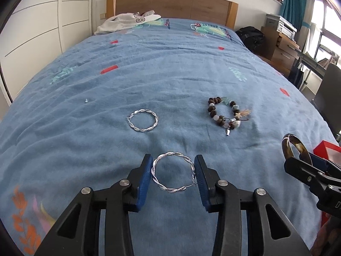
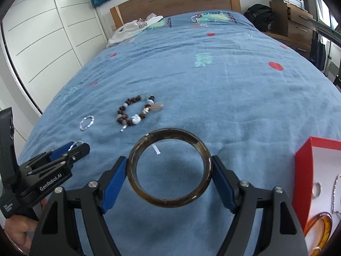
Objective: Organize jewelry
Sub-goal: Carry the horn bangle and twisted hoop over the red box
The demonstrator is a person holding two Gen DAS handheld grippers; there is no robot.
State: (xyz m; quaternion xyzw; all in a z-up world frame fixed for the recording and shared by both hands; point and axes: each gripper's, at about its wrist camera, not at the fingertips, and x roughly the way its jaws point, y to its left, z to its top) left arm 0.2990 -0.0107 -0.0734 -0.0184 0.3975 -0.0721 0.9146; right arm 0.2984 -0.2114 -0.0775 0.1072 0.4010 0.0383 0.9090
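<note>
My left gripper (image 1: 173, 173) is shut on a twisted silver hoop (image 1: 173, 171), its blue pads touching the hoop's two sides just above the blue bedspread (image 1: 170, 74). A second silver hoop (image 1: 143, 120) lies farther ahead, and a brown beaded bracelet (image 1: 226, 114) lies to its right. My right gripper (image 2: 169, 168) is shut on a dark brown bangle (image 2: 169, 167) and holds it above the bed. In the left wrist view that gripper and the bangle (image 1: 295, 149) are at the right edge. The red jewelry box (image 2: 319, 181) sits to the right, holding an amber bangle (image 2: 319, 228), a ring and a silver chain.
A white garment (image 1: 127, 22) lies by the wooden headboard (image 1: 170, 4). White wardrobe doors (image 2: 42, 42) stand to the left. A dresser (image 2: 296, 19), a black bag and a window are to the right of the bed. A small white scrap (image 2: 156, 149) lies under the bangle.
</note>
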